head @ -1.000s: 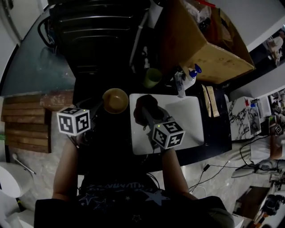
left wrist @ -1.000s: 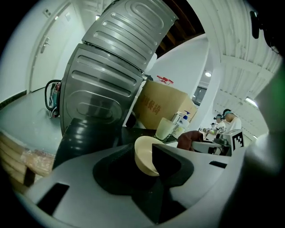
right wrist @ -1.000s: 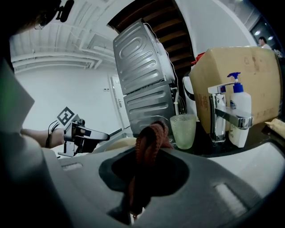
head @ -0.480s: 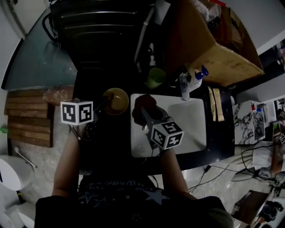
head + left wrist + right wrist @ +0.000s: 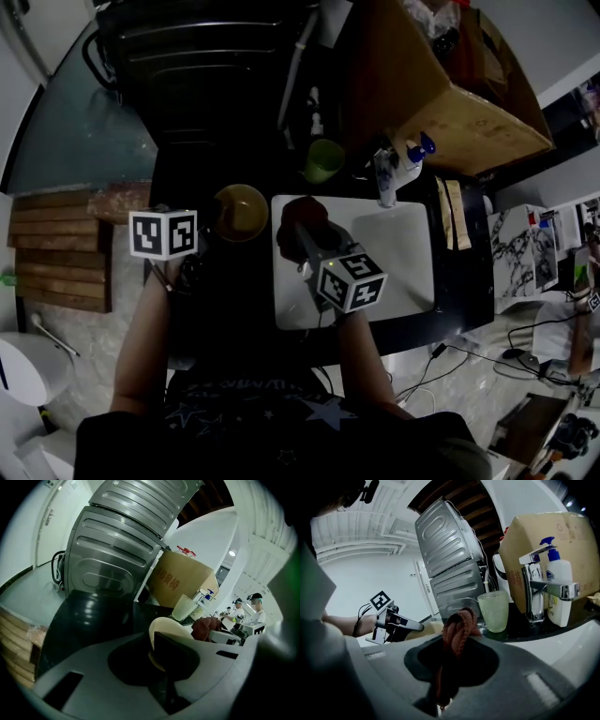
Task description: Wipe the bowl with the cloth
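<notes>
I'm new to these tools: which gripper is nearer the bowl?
Left. The left gripper has just closed its jaws on the rim of the bowl; the right gripper, holding the cloth, is apart, over the sink.

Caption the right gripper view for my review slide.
Right tongs clamp a bunched rust-red cloth before a green cup and faucet.

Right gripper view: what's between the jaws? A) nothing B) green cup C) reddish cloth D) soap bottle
C: the right gripper is shut on the bunched reddish cloth, while the green cup stands apart, farther back.
</notes>
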### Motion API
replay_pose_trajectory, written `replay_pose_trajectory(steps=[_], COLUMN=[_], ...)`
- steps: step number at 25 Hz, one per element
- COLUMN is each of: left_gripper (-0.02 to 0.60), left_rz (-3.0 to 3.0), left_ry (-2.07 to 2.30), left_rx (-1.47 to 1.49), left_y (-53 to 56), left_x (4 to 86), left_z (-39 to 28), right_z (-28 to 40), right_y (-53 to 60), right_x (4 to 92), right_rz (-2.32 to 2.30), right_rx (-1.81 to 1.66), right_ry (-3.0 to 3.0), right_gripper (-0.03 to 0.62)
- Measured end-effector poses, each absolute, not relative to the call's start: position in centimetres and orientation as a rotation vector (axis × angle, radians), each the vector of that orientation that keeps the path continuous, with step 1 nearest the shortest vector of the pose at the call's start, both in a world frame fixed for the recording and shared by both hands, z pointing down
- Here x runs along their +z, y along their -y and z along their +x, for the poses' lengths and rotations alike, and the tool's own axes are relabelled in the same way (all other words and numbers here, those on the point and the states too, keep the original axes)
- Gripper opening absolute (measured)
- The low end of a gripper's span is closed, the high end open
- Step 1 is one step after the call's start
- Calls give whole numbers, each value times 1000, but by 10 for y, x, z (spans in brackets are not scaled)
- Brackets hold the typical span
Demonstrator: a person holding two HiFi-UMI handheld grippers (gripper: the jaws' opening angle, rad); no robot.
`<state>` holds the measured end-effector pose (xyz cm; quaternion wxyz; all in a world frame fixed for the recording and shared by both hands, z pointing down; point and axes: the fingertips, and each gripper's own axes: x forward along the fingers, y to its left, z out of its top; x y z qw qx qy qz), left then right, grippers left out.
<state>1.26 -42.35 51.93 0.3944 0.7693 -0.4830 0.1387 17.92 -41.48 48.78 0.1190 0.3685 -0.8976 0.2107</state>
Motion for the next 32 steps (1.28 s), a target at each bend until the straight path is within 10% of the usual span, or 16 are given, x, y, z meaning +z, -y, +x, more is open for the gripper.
replay_pose_trajectory(steps=[32], left_gripper=[18], left_rz=[2410], left_ry=[1185], left_rx=[517], left_y=[338], left_x=[448], left_z=[4], right_z=[37], right_y=[299], right_x=[435], right_rz=[853], right_rx=[313], right_ry=[2492], right_gripper=[60])
